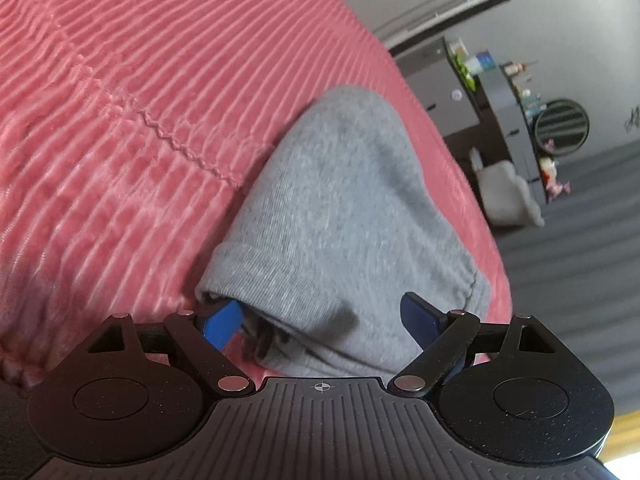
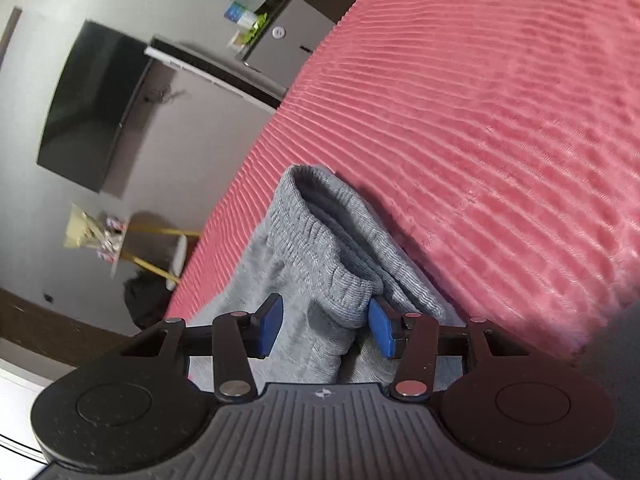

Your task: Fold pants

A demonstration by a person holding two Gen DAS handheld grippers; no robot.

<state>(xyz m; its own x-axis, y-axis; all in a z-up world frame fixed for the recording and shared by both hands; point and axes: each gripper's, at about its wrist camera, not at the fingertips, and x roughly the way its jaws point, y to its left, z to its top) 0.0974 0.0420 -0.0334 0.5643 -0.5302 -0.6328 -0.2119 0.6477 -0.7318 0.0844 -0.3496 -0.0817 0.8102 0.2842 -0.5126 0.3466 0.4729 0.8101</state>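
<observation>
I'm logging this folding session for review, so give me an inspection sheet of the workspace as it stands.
Surface: pink ribbed bedspread, with a stitched seam across it.
Job's things: grey pants, bunched near the bed edge; ribbed waistband faces the right camera.
Clutter: nothing seen on the bed.
Grippers: left claw is open, its blue pads astride a fabric fold; right claw is open around the waistband.
Cables: a dangling wire on the wall beside the TV.
Surroundings: wall-mounted TV, cluttered shelf unit, grey floor.
</observation>
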